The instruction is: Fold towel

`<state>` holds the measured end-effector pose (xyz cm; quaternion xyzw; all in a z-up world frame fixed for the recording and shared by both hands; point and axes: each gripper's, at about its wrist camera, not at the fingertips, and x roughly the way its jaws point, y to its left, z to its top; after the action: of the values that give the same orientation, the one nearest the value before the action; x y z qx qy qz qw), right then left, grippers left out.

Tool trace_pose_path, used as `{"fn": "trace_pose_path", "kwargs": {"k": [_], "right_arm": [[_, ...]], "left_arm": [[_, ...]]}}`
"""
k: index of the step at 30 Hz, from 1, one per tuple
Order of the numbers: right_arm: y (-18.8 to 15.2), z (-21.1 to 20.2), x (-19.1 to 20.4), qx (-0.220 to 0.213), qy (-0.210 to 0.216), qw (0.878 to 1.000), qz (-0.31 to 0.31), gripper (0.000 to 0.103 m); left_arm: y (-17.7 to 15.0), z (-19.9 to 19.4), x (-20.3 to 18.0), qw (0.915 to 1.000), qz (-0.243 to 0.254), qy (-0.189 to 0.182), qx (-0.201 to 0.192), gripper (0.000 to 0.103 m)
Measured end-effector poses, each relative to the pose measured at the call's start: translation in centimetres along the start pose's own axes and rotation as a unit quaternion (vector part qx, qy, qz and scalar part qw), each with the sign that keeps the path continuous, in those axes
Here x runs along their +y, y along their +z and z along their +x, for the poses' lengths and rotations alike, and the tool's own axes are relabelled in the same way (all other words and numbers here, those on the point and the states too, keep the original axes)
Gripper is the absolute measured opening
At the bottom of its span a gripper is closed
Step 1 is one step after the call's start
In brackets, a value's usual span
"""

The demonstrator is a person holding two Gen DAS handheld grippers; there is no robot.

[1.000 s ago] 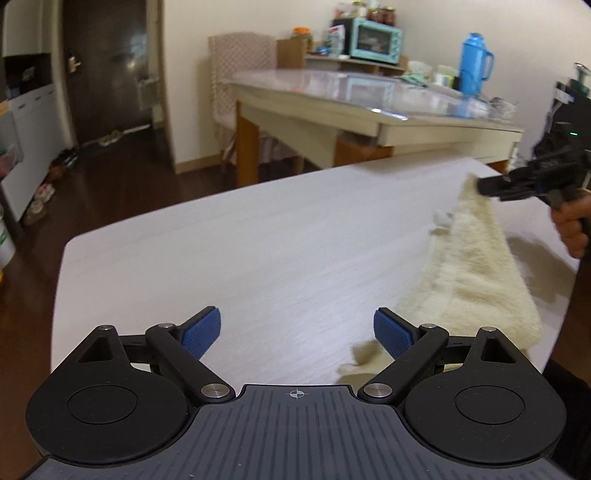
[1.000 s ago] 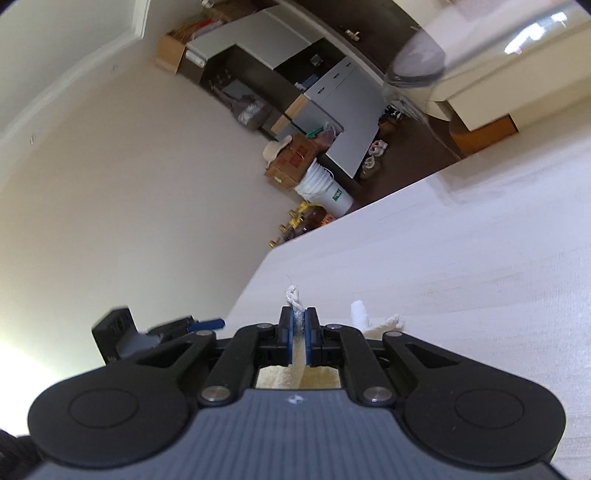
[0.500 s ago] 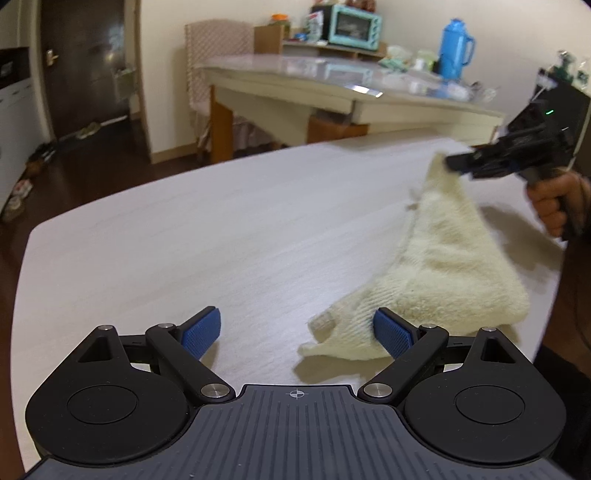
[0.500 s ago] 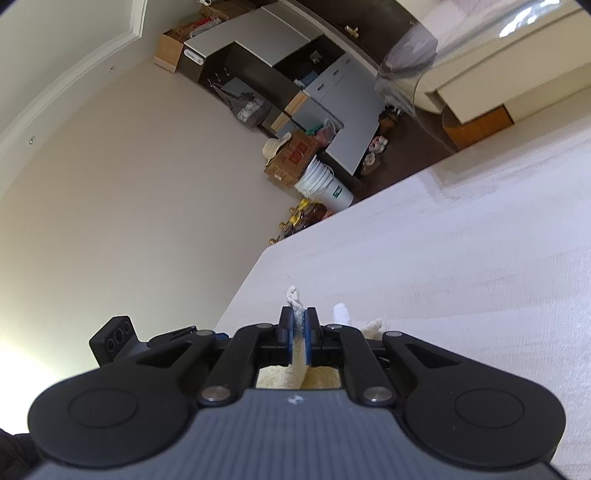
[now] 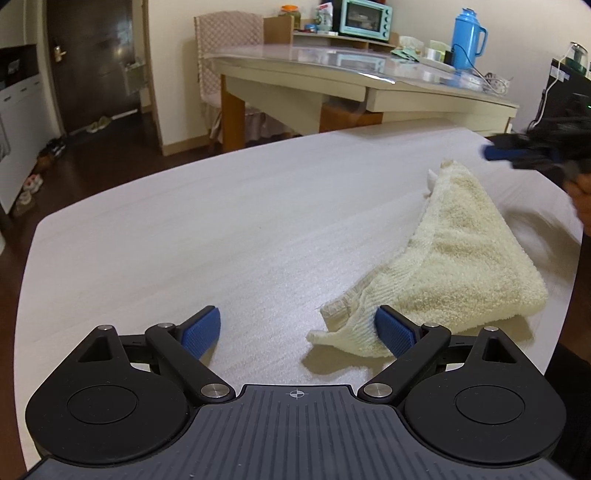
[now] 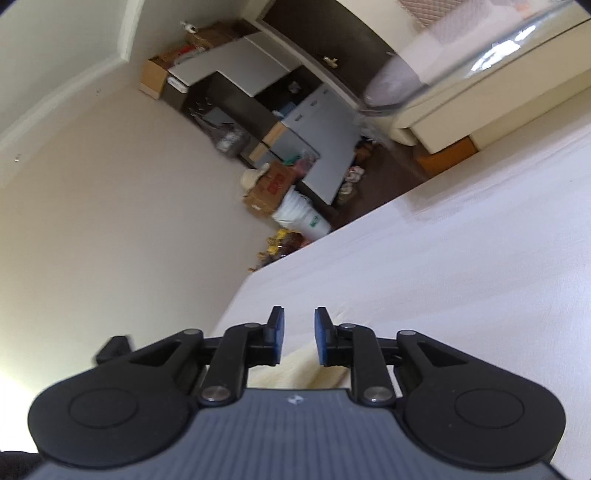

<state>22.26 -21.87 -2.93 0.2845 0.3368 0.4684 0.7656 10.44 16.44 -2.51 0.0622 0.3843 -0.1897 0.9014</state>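
Note:
A cream towel (image 5: 450, 258) lies bunched in a rough triangle on the white table (image 5: 221, 229), at the right in the left wrist view. My left gripper (image 5: 297, 326) is open and empty; its right pad (image 5: 393, 330) touches the towel's near corner. My right gripper (image 5: 496, 153) hovers blurred just above and beyond the towel's far tip. In the right wrist view the right gripper (image 6: 297, 334) is open and empty, with a strip of towel (image 6: 295, 373) below its fingers.
A second table (image 5: 369, 85) stands behind with a blue thermos (image 5: 467, 37) and a teal oven (image 5: 365, 18). A chair (image 5: 229, 55) and a dark door (image 5: 96, 62) are at the back left. The white table's edge runs along the left.
My right gripper has opened and let go of the towel's corner, which dropped onto the table. The left gripper stays open near the towel's near corner.

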Motion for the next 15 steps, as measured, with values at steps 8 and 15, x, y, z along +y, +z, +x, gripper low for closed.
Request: {"fn": "trace_pose_path", "kwargs": {"k": [8, 15], "right_arm": [[-8.8, 2.5, 5.5, 0.083, -0.009, 0.995, -0.05, 0.024], [-10.4, 3.9, 6.5, 0.065, -0.035, 0.995, -0.067, 0.033]], "left_arm": [[0.1, -0.1, -0.2, 1.0, 0.003, 0.003, 0.001, 0.096], [0.6, -0.2, -0.7, 0.9996, 0.026, 0.012, 0.003, 0.095]]}}
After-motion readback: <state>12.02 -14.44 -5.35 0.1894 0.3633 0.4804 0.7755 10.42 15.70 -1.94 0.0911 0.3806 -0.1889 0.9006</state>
